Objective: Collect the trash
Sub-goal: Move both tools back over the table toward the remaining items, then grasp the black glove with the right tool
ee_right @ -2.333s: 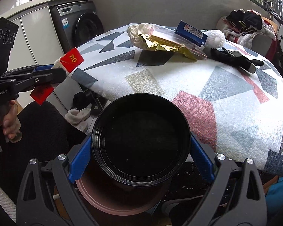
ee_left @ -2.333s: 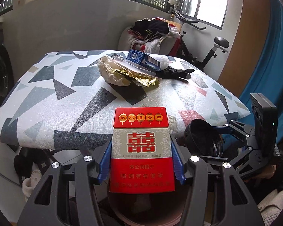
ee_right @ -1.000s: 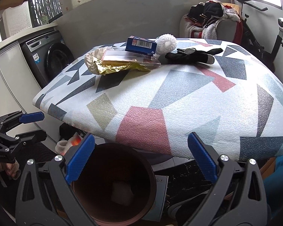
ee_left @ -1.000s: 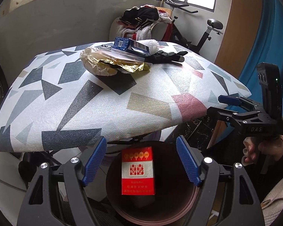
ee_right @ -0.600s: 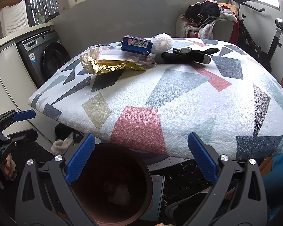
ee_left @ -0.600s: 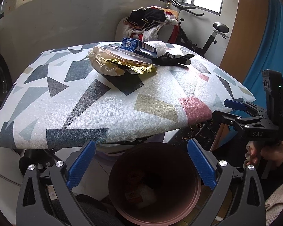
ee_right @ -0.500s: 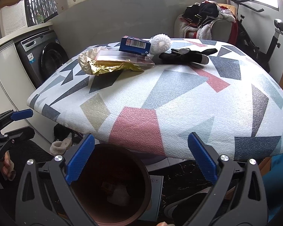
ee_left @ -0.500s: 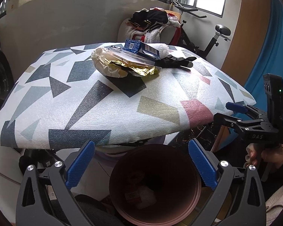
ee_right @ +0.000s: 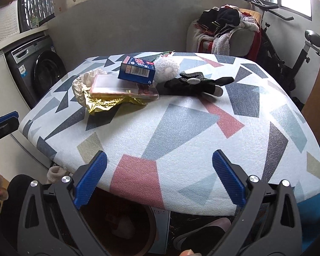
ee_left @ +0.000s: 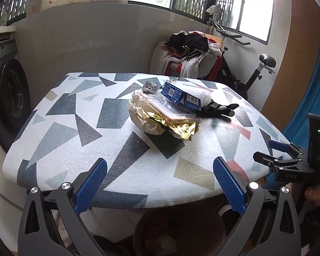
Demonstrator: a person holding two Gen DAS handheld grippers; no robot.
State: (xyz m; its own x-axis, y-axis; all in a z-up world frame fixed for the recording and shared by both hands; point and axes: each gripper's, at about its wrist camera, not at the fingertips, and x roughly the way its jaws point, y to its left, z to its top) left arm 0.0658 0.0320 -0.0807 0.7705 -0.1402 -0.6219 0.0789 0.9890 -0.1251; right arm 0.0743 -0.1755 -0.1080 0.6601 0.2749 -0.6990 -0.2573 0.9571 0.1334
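Observation:
A heap of trash lies at the far middle of the patterned table (ee_left: 79,132): crumpled white paper (ee_left: 138,115), a gold foil wrapper (ee_left: 179,128), a clear plastic packet (ee_left: 170,112) and a blue carton (ee_left: 181,96) on top. The same carton (ee_right: 136,70) and foil (ee_right: 104,103) show in the right wrist view. A small foil ball (ee_left: 149,86) lies behind them. My left gripper (ee_left: 160,181) is open and empty at the table's near edge, above a brown bin (ee_left: 179,232). My right gripper (ee_right: 160,181) is open and empty, beside it.
A black glove (ee_right: 194,83) and a white knitted ball (ee_right: 167,68) lie right of the heap. A washing machine (ee_right: 40,70) stands left of the table. A chair piled with clothes (ee_left: 189,53) and an exercise bike (ee_left: 256,72) stand behind. The bin (ee_right: 121,230) holds dropped trash.
Both grippers let go of their loads, the red cigarette pack and the black round container, over the bin. Both then rose from the bin toward the table edge.

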